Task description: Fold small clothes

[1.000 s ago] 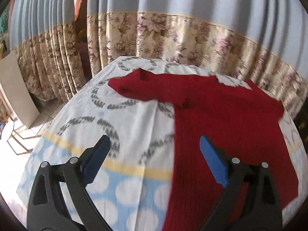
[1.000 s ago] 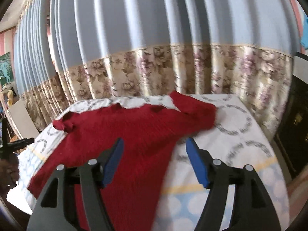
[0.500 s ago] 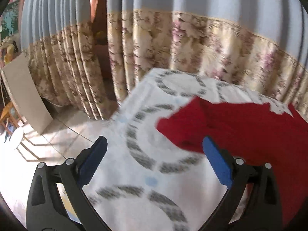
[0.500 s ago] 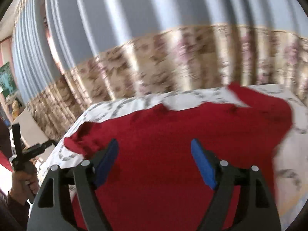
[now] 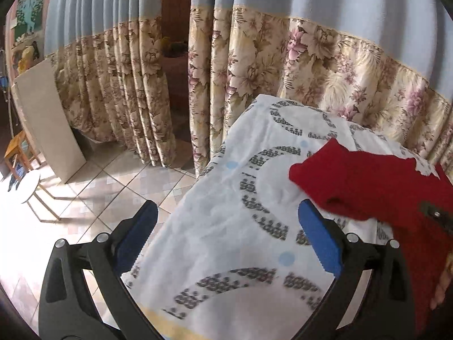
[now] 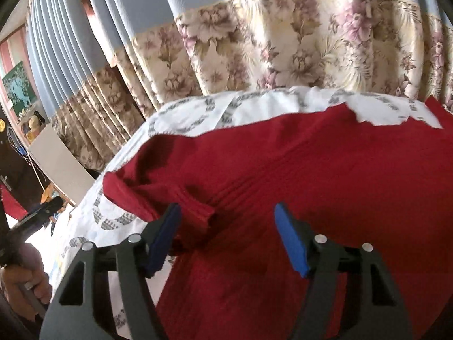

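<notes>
From your left wrist camera, your left gripper stands wide with nothing between its blue pads. It hangs over the white patterned sheet near that sheet's left edge, and its left finger shows against the tiled floor beyond the edge. The red knit sweater lies on the sheet, to the right of and beyond the gripper. The rumpled end of its sleeve sits just past the right pad; you cannot tell from here whether they touch. Floral curtains hang behind the sheet, a pale board leans against them off to the left, and a small white stool stands on the floor in front of the board.

From your right wrist camera, your right gripper is over the sweater, which covers most of the sheet. Its jaws stand at a middling gap, having just been closing, and they grip nothing: the sweater's ribbed body lies spread beneath the gap. The folded-over sleeve lies toward the sheet's left edge, its cuff end right by the left pad. Past that edge your left hand holds the other gripper's handle. The same curtains hang behind the sheet's far edge.
</notes>
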A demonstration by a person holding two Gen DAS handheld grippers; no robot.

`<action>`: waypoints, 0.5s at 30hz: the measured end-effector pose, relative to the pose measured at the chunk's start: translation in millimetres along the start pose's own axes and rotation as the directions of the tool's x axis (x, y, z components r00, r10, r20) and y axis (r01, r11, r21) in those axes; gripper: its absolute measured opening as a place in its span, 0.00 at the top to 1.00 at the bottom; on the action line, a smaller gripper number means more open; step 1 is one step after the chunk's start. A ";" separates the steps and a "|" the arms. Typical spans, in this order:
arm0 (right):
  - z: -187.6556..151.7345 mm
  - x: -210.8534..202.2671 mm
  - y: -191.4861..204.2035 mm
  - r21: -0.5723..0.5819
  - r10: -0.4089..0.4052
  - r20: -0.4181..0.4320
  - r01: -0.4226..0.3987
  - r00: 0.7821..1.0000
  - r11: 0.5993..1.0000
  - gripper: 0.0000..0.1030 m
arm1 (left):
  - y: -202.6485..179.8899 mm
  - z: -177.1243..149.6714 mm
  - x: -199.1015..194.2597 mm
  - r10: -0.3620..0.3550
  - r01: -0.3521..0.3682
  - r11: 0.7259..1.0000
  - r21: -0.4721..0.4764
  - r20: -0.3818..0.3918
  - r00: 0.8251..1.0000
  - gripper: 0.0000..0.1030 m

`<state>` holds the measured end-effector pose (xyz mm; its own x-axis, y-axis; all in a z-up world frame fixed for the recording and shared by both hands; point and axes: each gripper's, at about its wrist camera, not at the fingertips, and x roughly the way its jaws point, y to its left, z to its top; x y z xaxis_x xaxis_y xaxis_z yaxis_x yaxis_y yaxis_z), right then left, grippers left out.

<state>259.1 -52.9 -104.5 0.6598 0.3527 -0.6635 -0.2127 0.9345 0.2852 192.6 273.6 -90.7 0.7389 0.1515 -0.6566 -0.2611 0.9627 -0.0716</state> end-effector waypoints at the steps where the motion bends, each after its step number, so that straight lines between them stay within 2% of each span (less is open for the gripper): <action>1: -0.8 5.2 3.0 -0.002 0.000 -0.012 0.000 1.000 1.000 0.36 | 4.1 0.0 1.8 -0.024 0.024 1.000 0.004 -0.010 1.000 0.04; 4: -2.9 16.0 13.0 -0.003 -0.010 -0.039 0.010 0.999 1.000 0.38 | 11.3 3.3 6.5 -0.081 0.081 0.996 0.027 -0.003 0.997 0.04; 7: -5.7 24.9 23.1 -0.014 -0.033 -0.067 0.032 0.997 0.999 0.43 | 12.0 9.0 17.1 -0.079 0.080 0.995 0.051 -0.015 0.997 0.04; 9: -9.3 31.0 29.1 -0.024 -0.044 -0.089 0.042 0.995 0.999 0.61 | 10.8 12.6 22.9 -0.095 0.096 0.994 0.058 -0.021 0.995 0.04; 11: -12.4 32.5 34.4 -0.037 -0.029 -0.095 0.026 0.995 0.999 0.85 | 7.8 17.4 28.1 -0.098 0.100 0.993 0.065 -0.026 0.995 0.04; 15: -10.4 22.1 41.2 -0.078 -0.001 -0.062 -0.004 0.998 0.997 0.92 | -0.9 22.8 29.7 -0.097 0.098 0.992 0.083 -0.025 0.995 0.04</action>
<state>257.4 -6.1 -114.6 0.6140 0.3538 -0.7056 -0.2705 0.9341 0.2330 228.9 282.3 -93.0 0.7450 0.0522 -0.6650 -0.1345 0.9882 -0.0731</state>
